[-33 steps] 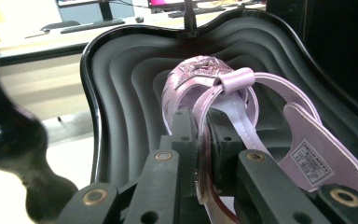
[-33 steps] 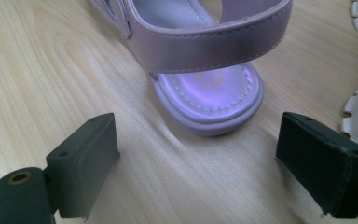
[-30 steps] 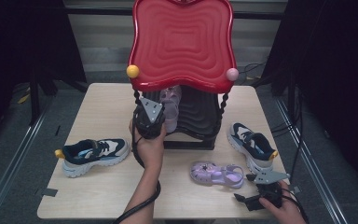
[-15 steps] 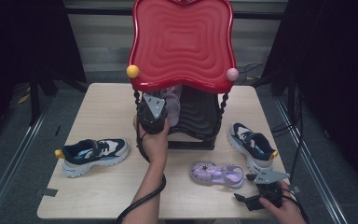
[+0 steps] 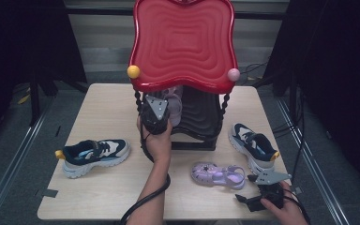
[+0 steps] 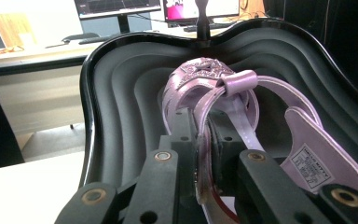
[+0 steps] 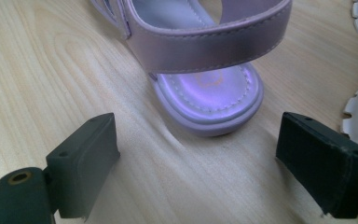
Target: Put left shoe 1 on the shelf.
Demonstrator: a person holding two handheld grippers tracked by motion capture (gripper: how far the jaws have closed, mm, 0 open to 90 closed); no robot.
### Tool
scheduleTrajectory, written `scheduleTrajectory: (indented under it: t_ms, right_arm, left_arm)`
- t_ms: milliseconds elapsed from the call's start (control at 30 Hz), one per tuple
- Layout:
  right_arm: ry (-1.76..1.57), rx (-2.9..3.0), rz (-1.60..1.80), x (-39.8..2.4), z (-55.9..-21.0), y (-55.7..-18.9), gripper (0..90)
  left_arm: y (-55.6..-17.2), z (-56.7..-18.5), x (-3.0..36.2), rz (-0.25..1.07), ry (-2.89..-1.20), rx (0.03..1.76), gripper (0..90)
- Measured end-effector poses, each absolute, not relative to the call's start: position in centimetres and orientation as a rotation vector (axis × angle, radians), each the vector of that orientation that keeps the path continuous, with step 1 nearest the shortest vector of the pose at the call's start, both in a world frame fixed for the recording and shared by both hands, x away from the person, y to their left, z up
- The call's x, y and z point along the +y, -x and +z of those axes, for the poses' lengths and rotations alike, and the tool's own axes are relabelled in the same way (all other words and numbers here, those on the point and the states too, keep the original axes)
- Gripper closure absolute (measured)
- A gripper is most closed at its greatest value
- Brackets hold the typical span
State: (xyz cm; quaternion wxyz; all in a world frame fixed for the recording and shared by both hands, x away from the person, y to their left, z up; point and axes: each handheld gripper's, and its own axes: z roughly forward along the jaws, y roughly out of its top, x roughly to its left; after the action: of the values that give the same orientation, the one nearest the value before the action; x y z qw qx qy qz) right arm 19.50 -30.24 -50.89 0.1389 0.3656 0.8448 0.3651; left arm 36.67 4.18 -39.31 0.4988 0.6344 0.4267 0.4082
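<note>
The left gripper (image 6: 205, 154) has its jaws clamped on the side strap of a purple sandal (image 6: 242, 116), and just ahead of those jaws the sandal's toe reaches into the dark lower shelf (image 6: 121, 93) of the red-topped rack (image 5: 183, 42); whether the sole rests on the shelf yet I cannot tell. In the high view this gripper (image 5: 155, 112) is pushed in under the red top at the rack's front. So the first sandal looks nearly placed, with only the letting-go left. The right gripper (image 7: 200, 168) holds its jaws wide apart, gripping nothing; the heel of the second purple sandal (image 7: 205, 88) lies on the table (image 7: 51, 70) just beyond and between them, not touched. From above, that gripper (image 5: 262, 199) sits at the table's near edge with the sandal (image 5: 218, 174) just in front of it. Farther off, one sneaker (image 5: 93, 154) lies well out to the left and another sneaker (image 5: 253, 145) beyond the right gripper, both untouched, so most of the shelving seems yet to do.
</note>
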Motion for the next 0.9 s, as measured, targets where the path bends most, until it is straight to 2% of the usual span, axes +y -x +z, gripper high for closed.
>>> scheduleTrajectory:
  t_ms: [500, 900]
  right_arm:
    - [-1.057, 2.443, 1.055, -30.2, -50.9, -19.5, 11.8]
    - [-1.058, 2.442, 1.055, -30.2, -50.9, -19.5, 11.8]
  left_arm:
    - [-36.6, -40.5, 4.0, 1.001, -1.543, 1.016, 78.9]
    - [-36.6, -40.2, 4.6, 0.965, -1.589, 1.045, 64.2]
